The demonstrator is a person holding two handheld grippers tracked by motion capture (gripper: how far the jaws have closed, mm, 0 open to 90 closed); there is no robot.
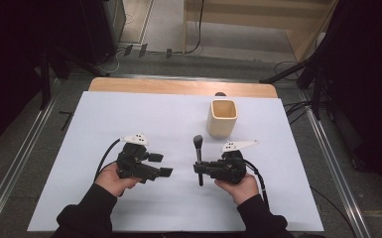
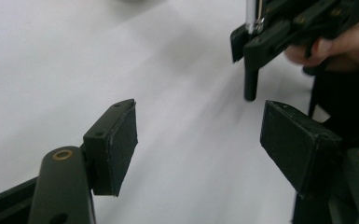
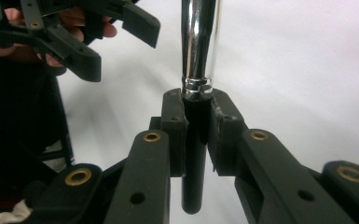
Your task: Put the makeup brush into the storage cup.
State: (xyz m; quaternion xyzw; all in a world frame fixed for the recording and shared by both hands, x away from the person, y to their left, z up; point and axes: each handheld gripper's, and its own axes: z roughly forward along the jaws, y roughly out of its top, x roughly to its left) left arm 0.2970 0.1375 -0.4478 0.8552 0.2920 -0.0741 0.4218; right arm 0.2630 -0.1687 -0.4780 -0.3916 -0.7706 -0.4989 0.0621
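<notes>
A black-handled brush (image 1: pixel 198 144) with a chrome ferrule and dark bristle head points away from me. My right gripper (image 1: pixel 199 168) is shut on its handle just below the ferrule. In the right gripper view both pads clamp the black handle (image 3: pixel 193 182), and the chrome part (image 3: pixel 199 42) rises above them. My left gripper (image 1: pixel 162 165) is a short way to the brush's left, open, with nothing between its pads (image 2: pixel 119 140). In the left gripper view the brush's handle end (image 2: pixel 250 86) hangs below the right gripper (image 2: pixel 279 32).
A beige, square-mouthed cup (image 1: pixel 222 119) stands upright just beyond the brush, to the right of its head. A white sheet (image 1: pixel 129 114) covers the wooden table (image 1: pixel 178 87). A small dark object (image 1: pixel 220 94) sits behind the cup.
</notes>
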